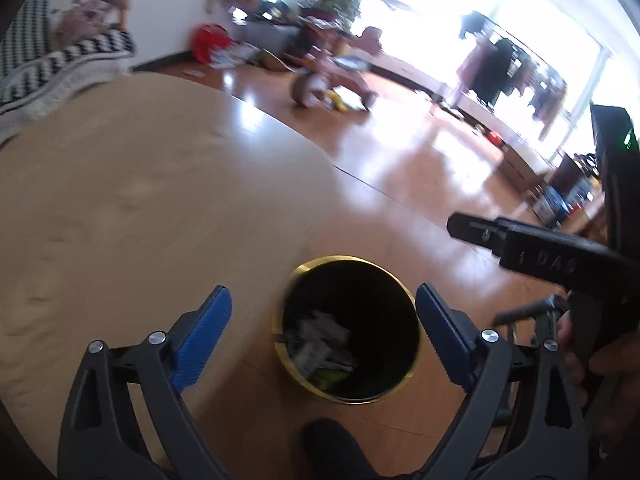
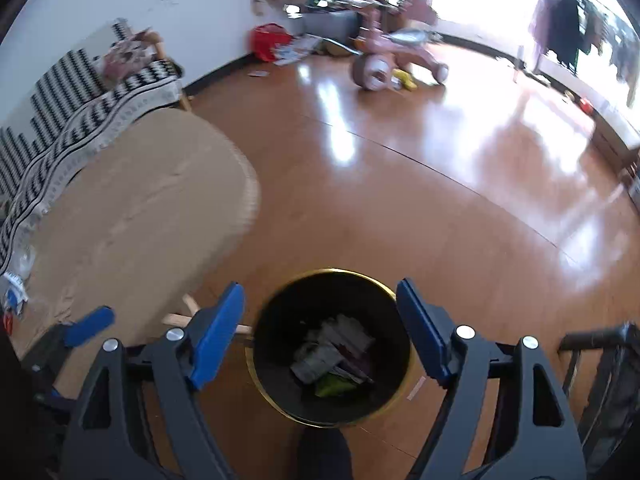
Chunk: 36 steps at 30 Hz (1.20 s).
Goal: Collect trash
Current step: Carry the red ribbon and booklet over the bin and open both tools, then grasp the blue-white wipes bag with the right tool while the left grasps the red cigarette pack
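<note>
Trash already lies at the bottom of the round black bin with the gold rim (image 2: 330, 346): crumpled grey-white paper and wrappers (image 2: 334, 350) and a scrap of green (image 2: 334, 385). I have both tools above it. My right hand-held gripper (image 2: 320, 336) hangs over the bin mouth with its blue pads spread wide and nothing between them; my left hand-held gripper (image 1: 324, 338) is likewise wide and empty over the same opening. The bin stands on the glossy wooden floor (image 2: 400, 208), just beside the round tan surface (image 2: 132, 208).

I judge the drop step finished here, so the next move is another pickup. At the far left edge of that surface I see small white and blue litter (image 2: 14, 286), too blurred to name; I'd swing the left tool that way and lower it squarely before closing.
</note>
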Available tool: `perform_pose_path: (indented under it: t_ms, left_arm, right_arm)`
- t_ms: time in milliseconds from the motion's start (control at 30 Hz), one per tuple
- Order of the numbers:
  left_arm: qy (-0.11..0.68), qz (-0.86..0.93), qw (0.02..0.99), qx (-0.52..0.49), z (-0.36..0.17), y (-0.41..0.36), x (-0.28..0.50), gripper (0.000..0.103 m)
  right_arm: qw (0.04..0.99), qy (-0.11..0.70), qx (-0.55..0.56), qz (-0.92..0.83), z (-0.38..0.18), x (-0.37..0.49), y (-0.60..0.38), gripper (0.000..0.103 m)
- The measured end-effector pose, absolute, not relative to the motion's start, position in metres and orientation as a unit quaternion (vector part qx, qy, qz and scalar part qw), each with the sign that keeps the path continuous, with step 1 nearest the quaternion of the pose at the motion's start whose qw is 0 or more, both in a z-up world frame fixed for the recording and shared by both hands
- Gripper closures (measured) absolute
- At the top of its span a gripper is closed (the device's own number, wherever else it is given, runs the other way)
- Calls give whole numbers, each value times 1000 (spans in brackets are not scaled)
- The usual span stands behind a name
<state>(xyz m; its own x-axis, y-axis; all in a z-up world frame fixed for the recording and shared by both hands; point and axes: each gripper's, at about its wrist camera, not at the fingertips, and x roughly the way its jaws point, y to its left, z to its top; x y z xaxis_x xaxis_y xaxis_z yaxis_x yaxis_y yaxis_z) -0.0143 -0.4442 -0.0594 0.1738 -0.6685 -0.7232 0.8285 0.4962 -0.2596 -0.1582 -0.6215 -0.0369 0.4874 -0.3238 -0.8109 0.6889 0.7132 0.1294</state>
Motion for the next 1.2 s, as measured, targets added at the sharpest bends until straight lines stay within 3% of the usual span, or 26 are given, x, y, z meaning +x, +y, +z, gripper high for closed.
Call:
perform_pose_path:
  t_ms: [267, 533, 733, 933, 1200]
  left_arm:
    - [392, -367, 841, 61, -17, -294, 64, 11]
    - [412, -184, 892, 6, -10, -113, 135, 10]
    - [409, -100, 907, -26, -6, -23, 167, 10]
    - [422, -55, 904, -50, -16, 25, 192, 10]
    - [433, -41, 899, -60, -37, 30, 223, 10]
  right_arm:
    - [881, 400, 155, -200, -12, -56, -519, 18]
    - [907, 397, 108, -92, -6, 45, -390, 13]
    - [914, 396, 80, -26, -15, 103, -295, 10]
    - [911, 409, 52, 35, -31, 151, -223, 8]
    - [903, 420, 76, 51, -53, 210, -186, 8]
